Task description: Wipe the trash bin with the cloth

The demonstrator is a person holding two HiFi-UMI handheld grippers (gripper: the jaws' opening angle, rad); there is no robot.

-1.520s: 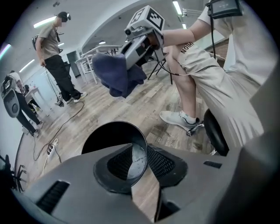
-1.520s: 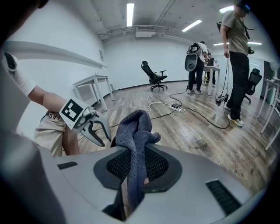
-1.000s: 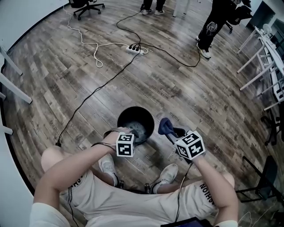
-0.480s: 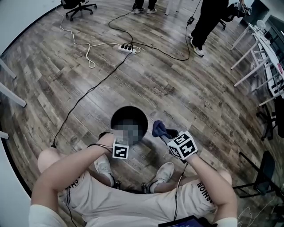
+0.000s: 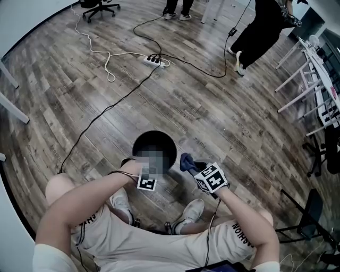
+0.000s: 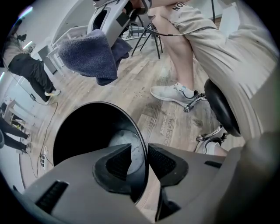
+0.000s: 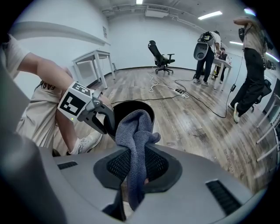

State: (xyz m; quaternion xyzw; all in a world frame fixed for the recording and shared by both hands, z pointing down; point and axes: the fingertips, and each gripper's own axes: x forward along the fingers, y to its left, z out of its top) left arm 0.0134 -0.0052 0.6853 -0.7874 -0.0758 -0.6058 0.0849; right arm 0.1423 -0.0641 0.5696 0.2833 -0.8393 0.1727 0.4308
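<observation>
A black round trash bin point(image 5: 142, 144) stands on the wood floor between the seated person's feet. My left gripper point(image 5: 144, 170) is shut on the bin's near rim. In the left gripper view its gripper point(image 6: 140, 156) has one pad inside the bin point(image 6: 83, 131) and one outside the wall. My right gripper point(image 5: 192, 166) is shut on a blue-grey cloth point(image 5: 186, 159), which hangs just right of the bin's rim. The right gripper view shows the cloth point(image 7: 138, 129) bunched upward between the jaws of its gripper point(image 7: 136, 164), in front of the bin point(image 7: 124, 107). The cloth point(image 6: 89, 54) hangs above the bin's opening edge.
The person's shoes point(image 5: 189, 211) and a stool base point(image 6: 221, 109) sit close behind the bin. A power strip with cables point(image 5: 154, 59) lies on the floor ahead. A person in black point(image 5: 260, 32) stands at the far right, beside white table legs point(image 5: 303, 85). An office chair point(image 5: 98, 5) stands far back.
Both grippers have sunk lower. The right gripper with the cloth has come a little nearer the bin's right rim. The left gripper keeps its hold on the rim.
</observation>
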